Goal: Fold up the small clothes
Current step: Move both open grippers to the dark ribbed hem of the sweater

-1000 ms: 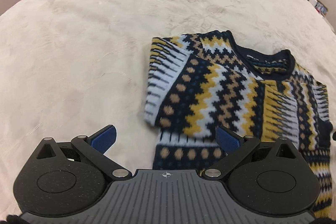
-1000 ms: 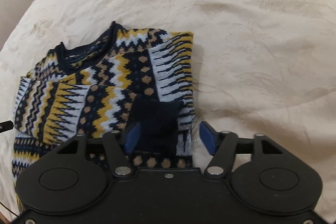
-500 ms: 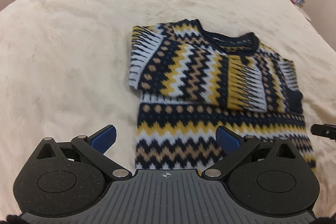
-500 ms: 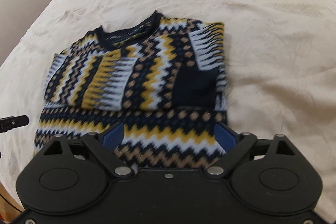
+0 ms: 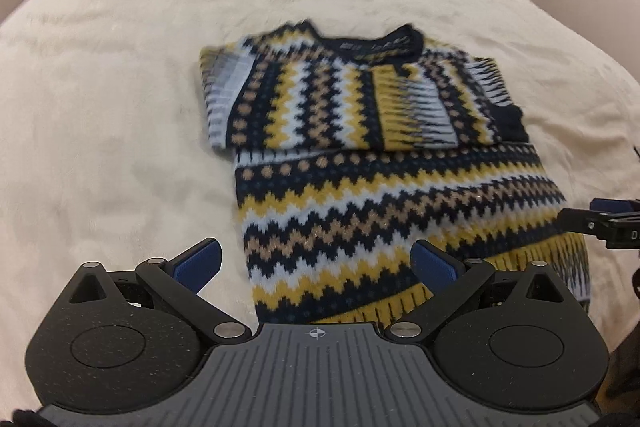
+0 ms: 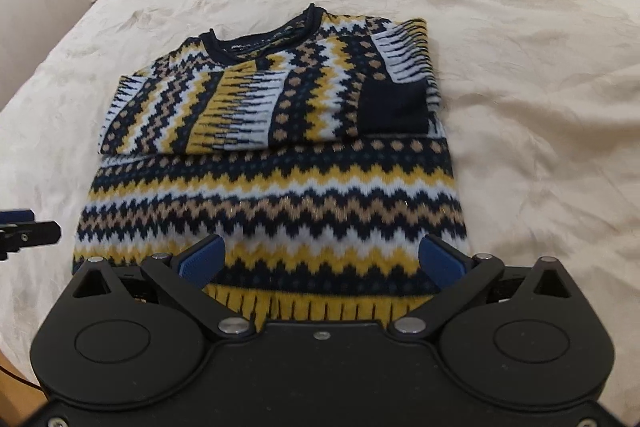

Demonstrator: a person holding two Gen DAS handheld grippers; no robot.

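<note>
Your navy, yellow and white zigzag-knit sweater [image 6: 272,163] lies flat on the cream bed cover [image 6: 520,67], both sleeves folded across its chest. Your right claw [image 6: 320,263] has just been opening and stands wide and empty over the sweater's hem; your left claw [image 5: 316,263] is also spread, holding nothing. Next, I judge: grip both hem corners and fold toward the collar.

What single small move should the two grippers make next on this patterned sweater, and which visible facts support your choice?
Probably lower both grippers onto the hem of the sweater and pinch its two near corners. Both sleeves already lie folded across the chest, the lower half is still flat on the bedspread, and the left gripper and right gripper both hang open near that hem, holding nothing; the right's jaws have just been opening.
</note>
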